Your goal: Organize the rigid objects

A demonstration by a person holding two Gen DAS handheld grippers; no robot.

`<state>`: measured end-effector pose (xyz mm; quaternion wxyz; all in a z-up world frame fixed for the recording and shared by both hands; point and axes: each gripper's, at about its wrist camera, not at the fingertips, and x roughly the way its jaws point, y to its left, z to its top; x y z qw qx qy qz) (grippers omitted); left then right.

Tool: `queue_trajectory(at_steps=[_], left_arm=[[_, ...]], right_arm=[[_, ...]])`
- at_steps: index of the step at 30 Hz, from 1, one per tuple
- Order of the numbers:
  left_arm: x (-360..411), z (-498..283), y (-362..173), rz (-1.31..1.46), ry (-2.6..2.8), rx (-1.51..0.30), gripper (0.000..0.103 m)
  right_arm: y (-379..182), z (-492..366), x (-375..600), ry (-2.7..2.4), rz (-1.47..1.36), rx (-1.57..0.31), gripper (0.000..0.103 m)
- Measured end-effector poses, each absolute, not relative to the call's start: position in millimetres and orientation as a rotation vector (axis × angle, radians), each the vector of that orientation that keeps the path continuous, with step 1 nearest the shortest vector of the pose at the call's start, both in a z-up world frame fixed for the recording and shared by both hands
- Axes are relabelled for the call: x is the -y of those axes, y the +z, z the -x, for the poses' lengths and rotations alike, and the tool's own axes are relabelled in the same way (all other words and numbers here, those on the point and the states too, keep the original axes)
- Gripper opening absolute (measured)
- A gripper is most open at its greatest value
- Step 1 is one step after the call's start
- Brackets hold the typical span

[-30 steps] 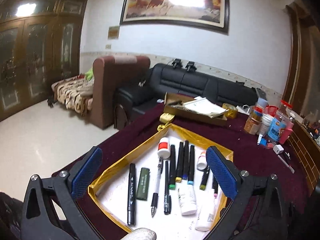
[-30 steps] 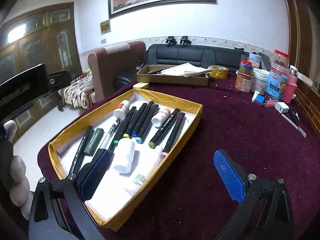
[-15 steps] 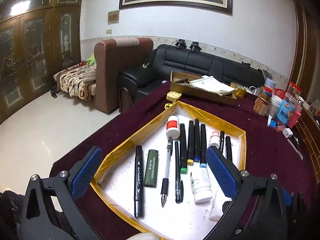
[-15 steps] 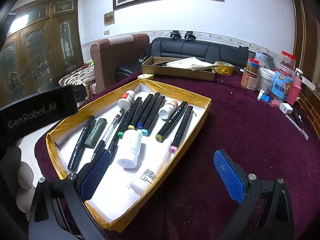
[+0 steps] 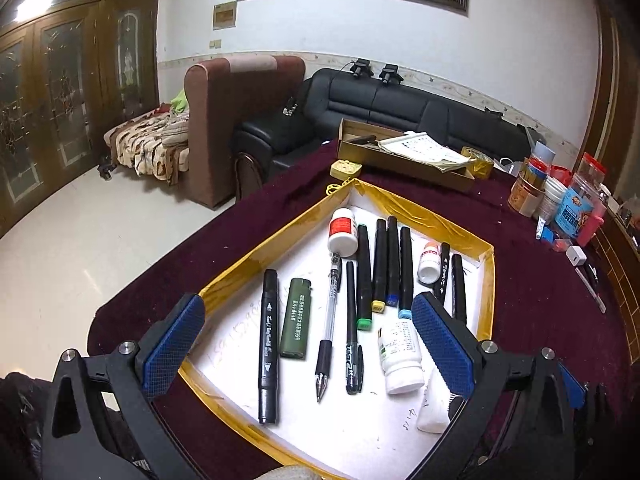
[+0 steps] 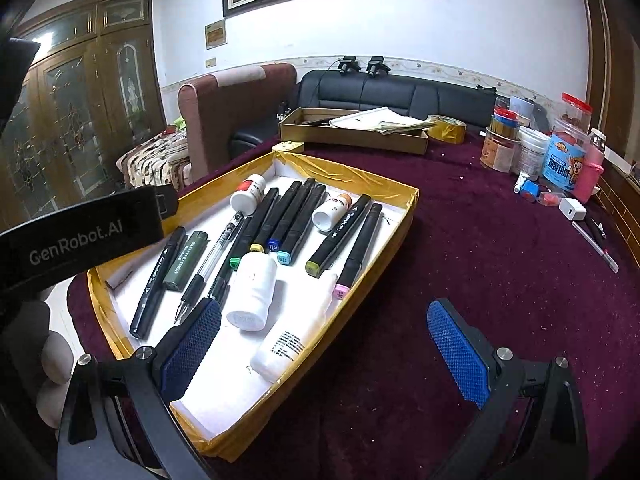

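A shallow white tray with a yellow taped rim (image 5: 256, 254) (image 6: 394, 216) lies on the maroon table. It holds several black markers (image 5: 405, 268) (image 6: 349, 226), a clear pen (image 5: 330, 316), a green lighter (image 5: 295, 322) (image 6: 185, 256), white bottles (image 5: 401, 354) (image 6: 252, 292) and a white tube (image 6: 292, 342). My left gripper (image 5: 308, 344) is open and empty, hovering over the tray's near end. My right gripper (image 6: 324, 354) is open and empty, straddling the tray's near right rim.
A brown cardboard box with papers (image 5: 404, 156) (image 6: 352, 130) and a tape roll (image 6: 446, 128) sit at the table's far side. Jars and bottles (image 5: 568, 200) (image 6: 556, 156) stand at the far right, with a white charger (image 6: 572, 208) and pens (image 6: 596, 246).
Both grippers have pulled back and risen a little, so more of the tray shows. Both stay open. The objects in the tray have not moved.
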<state>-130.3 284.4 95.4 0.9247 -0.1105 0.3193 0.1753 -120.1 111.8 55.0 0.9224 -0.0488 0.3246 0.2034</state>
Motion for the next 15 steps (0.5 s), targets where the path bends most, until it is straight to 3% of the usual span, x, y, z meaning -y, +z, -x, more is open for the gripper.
queue_trajectory(at_steps=[15], left_arm=[[-288.9,131.4,94.1,0.243,0.390,-0.648,0.103]], right_arm=[[57.0,122.3,-127.2,0.460,0.139,-0.663,0.102]])
